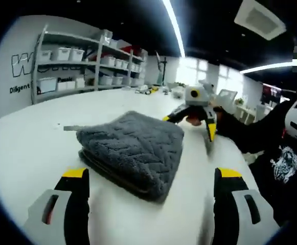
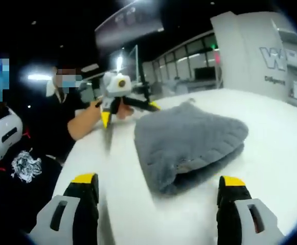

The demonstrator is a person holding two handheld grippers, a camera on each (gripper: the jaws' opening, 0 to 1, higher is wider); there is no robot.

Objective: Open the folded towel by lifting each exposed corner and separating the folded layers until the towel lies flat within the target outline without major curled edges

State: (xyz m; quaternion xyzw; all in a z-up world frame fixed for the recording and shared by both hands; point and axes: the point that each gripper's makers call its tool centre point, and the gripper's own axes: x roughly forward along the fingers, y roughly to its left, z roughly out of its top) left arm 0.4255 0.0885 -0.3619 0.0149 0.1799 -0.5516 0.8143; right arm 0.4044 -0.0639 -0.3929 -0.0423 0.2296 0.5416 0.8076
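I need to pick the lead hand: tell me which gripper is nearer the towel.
Left, by a little. The left gripper has its fingers straddling the towel's near corner. The right gripper also flanks its folded edge from the opposite side, slightly further back.

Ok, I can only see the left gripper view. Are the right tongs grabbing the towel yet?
Observer: No. The right gripper has its tongs open, closed on nothing; the towel lies just ahead.
Operator: What does the towel look like from there?
Observer: Folded; a thick rounded fold faces that camera.
Operator: Can you see my tongs?
Observer: Yes, the left gripper is open beyond the towel, held by a hand.
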